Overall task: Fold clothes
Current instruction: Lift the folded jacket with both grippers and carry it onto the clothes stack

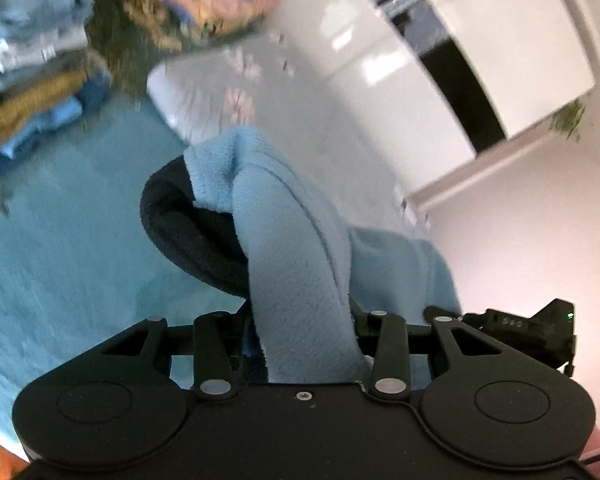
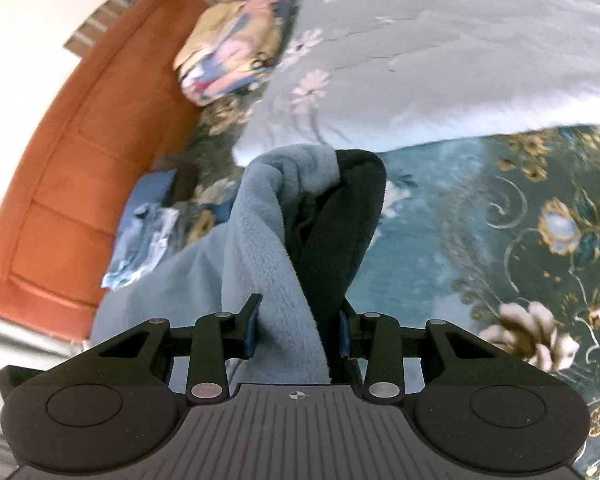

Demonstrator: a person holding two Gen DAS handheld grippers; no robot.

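Nearest, in the left wrist view: left tongs (image 1: 306, 344) closed on a fold of the light blue fleece garment (image 1: 292, 248), the cloth running straight forward and up from between the jaws, with its black lining (image 1: 188, 232) rolled out on the left side. Same in the right wrist view: right tongs (image 2: 296, 332) pinched tight on the same garment (image 2: 260, 240), blue pads pressed to the cloth on both sides, black part (image 2: 340, 216) to the right. Long axis of each held strip pointing away from the tongs, toward the bed; both tongs equally near, each already with its own grip. Garment lifted, hanging between the two grips, above the teal blanket (image 1: 60, 240). Farther off: stack of folded clothes (image 1: 32, 80) at the far left, grey flowered quilt (image 2: 460, 52) beyond. Hidden: the fingertips inside the cloth, the lower body of the garment, how many folds are made. Background blurred, so the edges are hard to make out.
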